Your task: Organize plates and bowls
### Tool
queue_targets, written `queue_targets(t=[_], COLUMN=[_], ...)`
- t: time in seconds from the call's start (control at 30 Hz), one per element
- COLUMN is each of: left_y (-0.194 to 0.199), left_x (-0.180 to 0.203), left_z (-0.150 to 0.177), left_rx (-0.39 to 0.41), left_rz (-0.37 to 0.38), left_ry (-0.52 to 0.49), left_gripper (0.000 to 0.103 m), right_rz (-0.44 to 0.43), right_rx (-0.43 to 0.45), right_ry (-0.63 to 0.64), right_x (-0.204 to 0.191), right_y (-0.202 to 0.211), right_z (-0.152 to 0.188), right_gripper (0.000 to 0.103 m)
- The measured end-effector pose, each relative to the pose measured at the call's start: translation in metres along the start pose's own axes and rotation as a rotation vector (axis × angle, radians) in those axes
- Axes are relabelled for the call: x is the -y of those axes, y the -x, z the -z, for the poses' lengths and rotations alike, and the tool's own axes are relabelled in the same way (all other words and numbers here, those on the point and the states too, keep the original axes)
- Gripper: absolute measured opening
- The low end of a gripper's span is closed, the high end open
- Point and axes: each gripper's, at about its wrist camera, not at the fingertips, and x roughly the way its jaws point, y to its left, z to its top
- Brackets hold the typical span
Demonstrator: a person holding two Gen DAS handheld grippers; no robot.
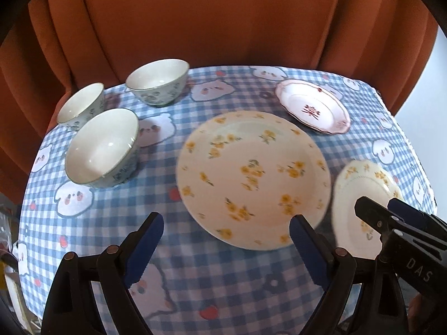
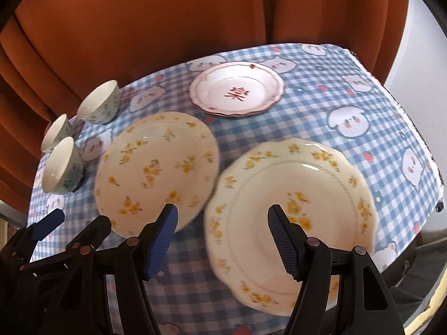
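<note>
left tongs (image 1: 226,240): wide, empty | right tongs (image 2: 222,237): apart, empty, above scalloped plate (image 2: 321,195) | three bowls (image 1: 103,148) grouped

Rust-orange pleated curtain (image 1: 201,19) hangs behind a table under blue gingham cloth (image 1: 223,287), white wall (image 2: 419,28) at right

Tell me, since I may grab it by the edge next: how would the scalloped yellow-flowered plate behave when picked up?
The scalloped plate looks like glazed ceramic, so probably rigid, breakable if dropped, and somewhat slippery. Its low, wavy rim lies near the checked tablecloth, so an edge grip is likely shallow. Held by one side, it may tilt.
</note>
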Motion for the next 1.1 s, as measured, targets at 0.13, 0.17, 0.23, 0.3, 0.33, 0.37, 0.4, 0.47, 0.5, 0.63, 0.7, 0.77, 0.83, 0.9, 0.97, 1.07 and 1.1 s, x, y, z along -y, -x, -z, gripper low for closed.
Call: queue_targets(t=[0.13, 0.17, 0.23, 0.3, 0.33, 0.37, 0.4, 0.47, 0.5, 0.63, 0.7, 0.77, 0.83, 0.9, 0.97, 1.07, 1.1], left_y=[-0.01, -0.013, -0.022, -0.029, -0.032, -0.036, -0.04, -0.052, -0.056, -0.076, -0.086, -0.093, -0.098, -0.103, -0.109, -0.111, -0.113], left_x=[-0.012, -0.014, -0.018, -0.021, -0.022, -0.022, -0.023, -0.024, -0.024, -0.022, -0.021, -0.02, -0.021, -0.022, -0.023, -0.024, -0.024], left_z=[-0.009, -0.011, -0.017, -0.022, -0.024, -0.027, -0.029, -0.032, -0.033, -0.036, -0.037, -0.039, -0.04, -0.041, -0.043, -0.043, -0.043], left_rx=[-0.011, -0.013, -0.02, -0.025, -0.026, -0.027, -0.03, -0.052, -0.06, -0.092, -0.109, -0.114, -0.122, -0.13, -0.143, -0.148, -0.148], left_rz=[-0.015, -0.019, -0.028, -0.037, -0.04, -0.044, -0.049, -0.053, -0.054, -0.069, -0.085, -0.1, -0.109, -0.114, -0.117, -0.115, -0.115], left_ry=[0.018, 0.023, 0.032, 0.042, 0.046, 0.051, 0.056, 0.078, 0.084, 0.097, 0.1, 0.105, 0.114, 0.121, 0.129, 0.136, 0.132], left_gripper=[0.093, 0.093, 0.093, 0.093, 0.093, 0.093, 0.093, 0.093, 0.093, 0.092, 0.091, 0.091, 0.09, 0.088, 0.084, 0.082, 0.079], right_rz=[-0.004, -0.005, -0.004, -0.008, -0.009, -0.01, -0.009, -0.001, 0.004, 0.001, -0.003, -0.007, -0.012, -0.018, -0.021, -0.025, -0.025], right_rx=[-0.004, -0.005, -0.005, -0.007, -0.007, -0.007, -0.006, 0.002, 0.005, -0.011, -0.024, -0.035, -0.042, -0.053, -0.067, -0.085, -0.089], right_ry=[0.014, 0.015, 0.019, 0.021, 0.018, 0.013, 0.009, 0.012, 0.023, 0.049, 0.061, 0.073, 0.076, 0.074, 0.079, 0.095, 0.102], right_x=[-0.014, -0.016, -0.021, -0.025, -0.025, -0.026, -0.027, -0.028, -0.029, -0.03, -0.031, -0.034, -0.035, -0.036, -0.037, -0.037, -0.038], right_y=[-0.011, -0.013, -0.021, -0.031, -0.035, -0.039, -0.043, -0.052, -0.058, -0.082, -0.094, -0.104, -0.112, -0.119, -0.126, -0.133, -0.136], right_z=[-0.008, -0.011, -0.017, -0.024, -0.027, -0.031, -0.034, -0.041, -0.045, -0.056, -0.06, -0.065, -0.069, -0.071, -0.072, -0.072, -0.072], right_gripper=[0.071, 0.071, 0.071, 0.071, 0.071, 0.071, 0.071, 0.071, 0.071, 0.071, 0.071, 0.071, 0.071, 0.071, 0.07, 0.07, 0.069])
